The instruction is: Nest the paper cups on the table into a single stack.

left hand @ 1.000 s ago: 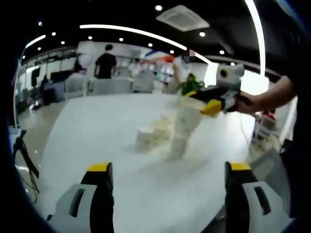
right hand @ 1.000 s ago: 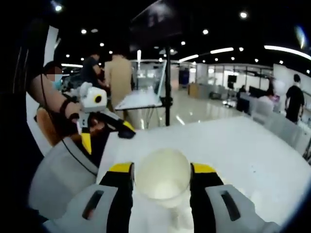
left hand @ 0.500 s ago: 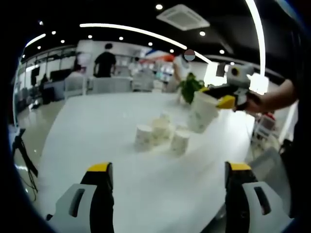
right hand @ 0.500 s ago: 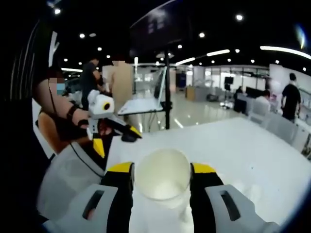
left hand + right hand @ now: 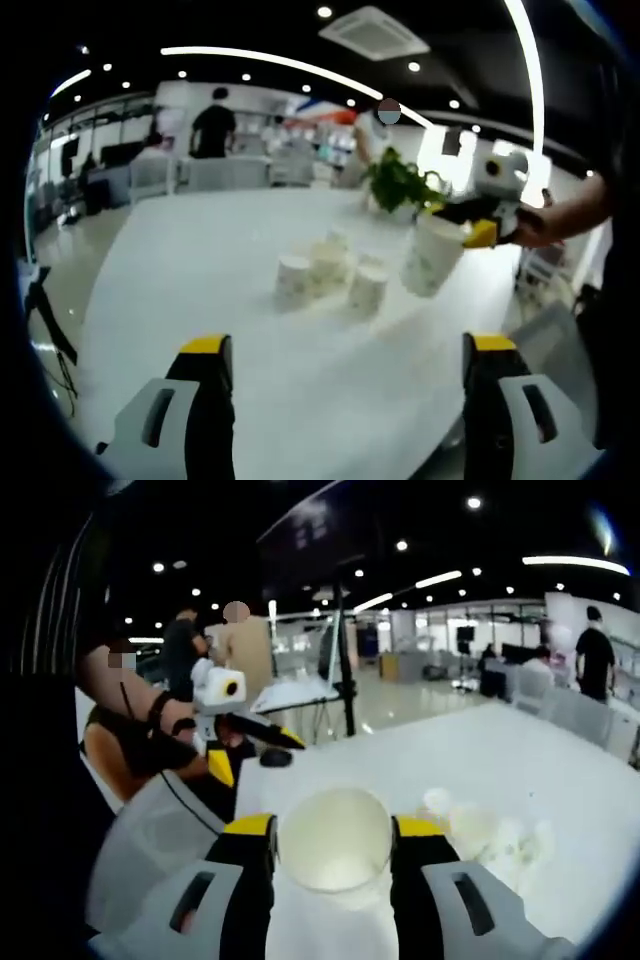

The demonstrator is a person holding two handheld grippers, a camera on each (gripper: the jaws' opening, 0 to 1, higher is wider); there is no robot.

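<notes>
White paper cup (image 5: 334, 852), mouth open, gripped between right gripper (image 5: 334, 842) jaws. Left gripper (image 5: 342, 352) jaws wide apart; its view shows upturned white paper cups (image 5: 330, 272) clustered far on white counter (image 5: 200, 270).

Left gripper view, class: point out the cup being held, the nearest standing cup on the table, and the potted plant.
held cup (image 5: 428, 262), left gripper view, on its side wall.
nearest standing cup (image 5: 367, 291), left gripper view, on its side wall.
potted plant (image 5: 397, 182), left gripper view, on its leaves.
</notes>
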